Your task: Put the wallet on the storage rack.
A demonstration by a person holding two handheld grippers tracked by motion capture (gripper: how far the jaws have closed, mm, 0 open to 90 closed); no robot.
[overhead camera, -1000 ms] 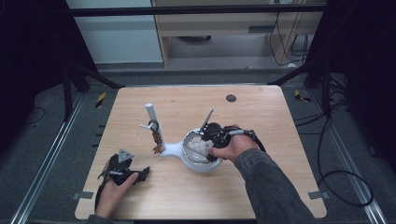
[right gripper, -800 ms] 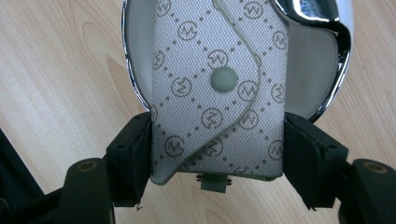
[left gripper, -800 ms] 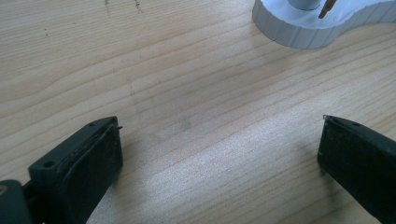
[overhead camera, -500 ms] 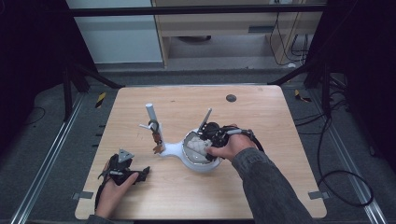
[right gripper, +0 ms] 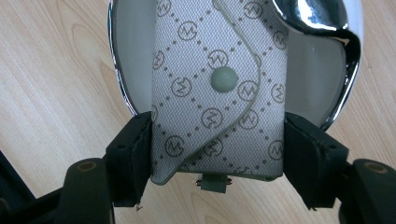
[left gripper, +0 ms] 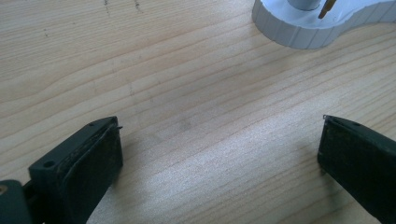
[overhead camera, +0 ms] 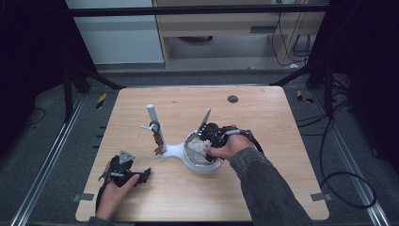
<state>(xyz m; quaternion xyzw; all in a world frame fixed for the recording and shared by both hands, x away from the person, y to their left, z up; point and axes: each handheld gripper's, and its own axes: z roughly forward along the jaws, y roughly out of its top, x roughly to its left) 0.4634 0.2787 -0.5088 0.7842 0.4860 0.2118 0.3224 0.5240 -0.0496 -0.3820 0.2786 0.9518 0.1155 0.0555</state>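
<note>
We are pinching one patterned grey pouch with our right gripper, both pads pressing its sides, holding it over the one round white tray. Left of that tray, our left gripper is resting on the table, jaws spread on nothing.

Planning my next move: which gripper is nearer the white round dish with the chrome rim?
Right. The right gripper is over the dish, shut on a grey patterned snap pouch. The left gripper rests on the table, well apart from it.
</note>
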